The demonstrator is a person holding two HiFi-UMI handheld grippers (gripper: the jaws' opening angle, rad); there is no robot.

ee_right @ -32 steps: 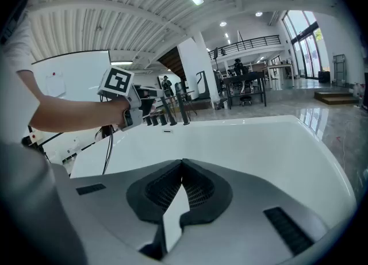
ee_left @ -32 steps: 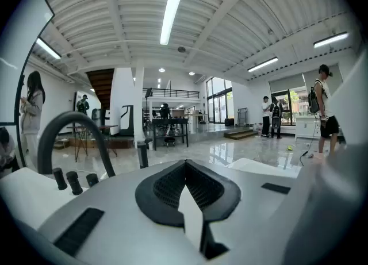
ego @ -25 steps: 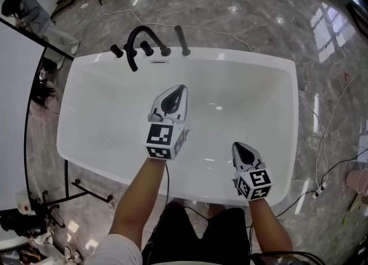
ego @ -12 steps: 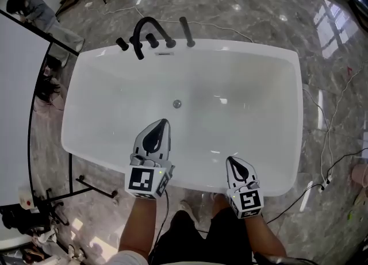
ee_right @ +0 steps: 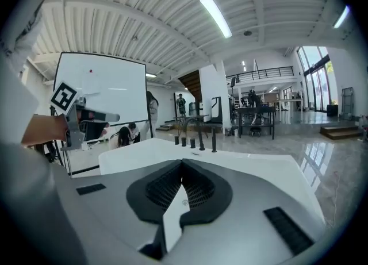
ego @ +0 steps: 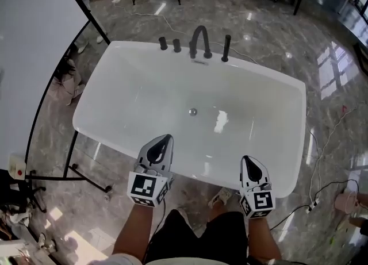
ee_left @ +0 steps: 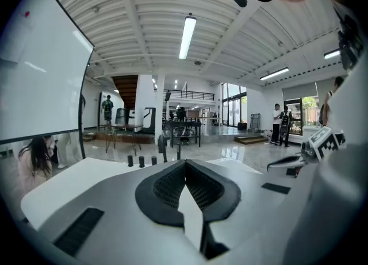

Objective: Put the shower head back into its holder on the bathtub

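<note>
I count one bathtub, one arched spout, two knobs left of it, one drain. One shower head stands upright in holder on far rim, just right of spout. Two grippers: left gripper jaws together, nothing between; right gripper same. Versus a second ago: both pulled back from basin to near rim, drain now uncovered.

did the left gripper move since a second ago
Yes. The left gripper pulled back toward the person, from over the middle of the bathtub to its near rim.
</note>
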